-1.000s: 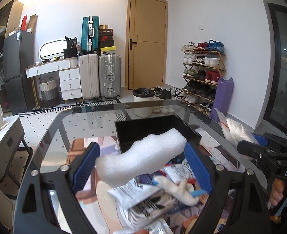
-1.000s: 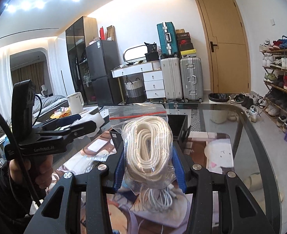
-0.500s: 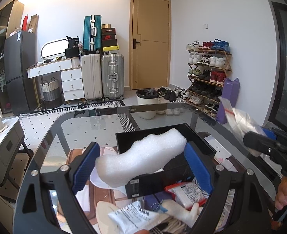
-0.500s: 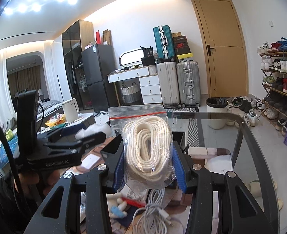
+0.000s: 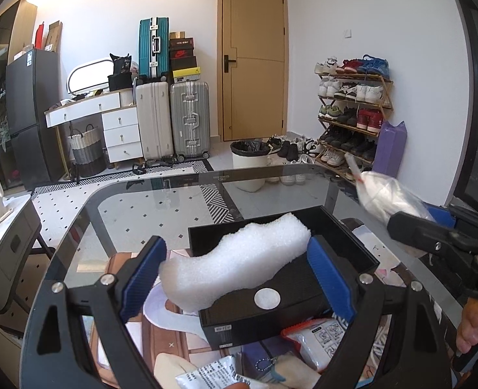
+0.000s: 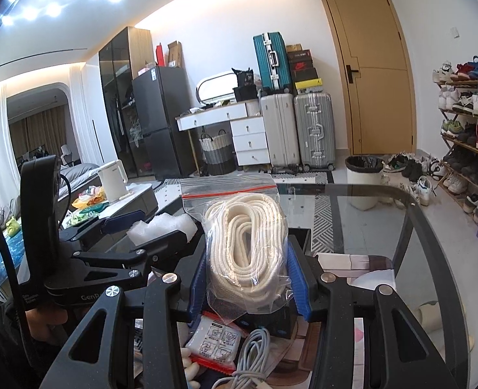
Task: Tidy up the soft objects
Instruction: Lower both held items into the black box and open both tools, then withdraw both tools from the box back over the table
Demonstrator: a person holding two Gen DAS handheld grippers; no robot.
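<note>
Foam (image 5: pixel 239 261) sits squeezed between the 2 blue pads of the left claw (image 5: pixel 237 275), whose jaws stand wide because the piece is bulky; it is held up above the open black box (image 5: pixel 359 246) on the glass counter (image 5: pixel 161 201). The right claw (image 6: pixel 247 278) is pinched almost fully together on a clear zip bag of white rope (image 6: pixel 245 236), also raised off the counter, just beside the left claw.

Risk lies mainly in the foam grip. The pads bite only the 2 ends of a light, springy piece, so a quick swing could likely let it twist or pop free and fall among the packets (image 5: pixel 316 340) lying under the box's near edge. The rope bag is slippery film, gripped low with most of its bulk standing above the pads, so it may tip or slide out if tilted. With both claws so close over 1 box, a bump between them could probably knock either item loose.

Foam looks white, coarse-celled and irregular, thick at the right end and narrowing with a wavy edge toward the left. The rope is cream, coiled in long loops inside a bag with a red seal strip at the top.
</note>
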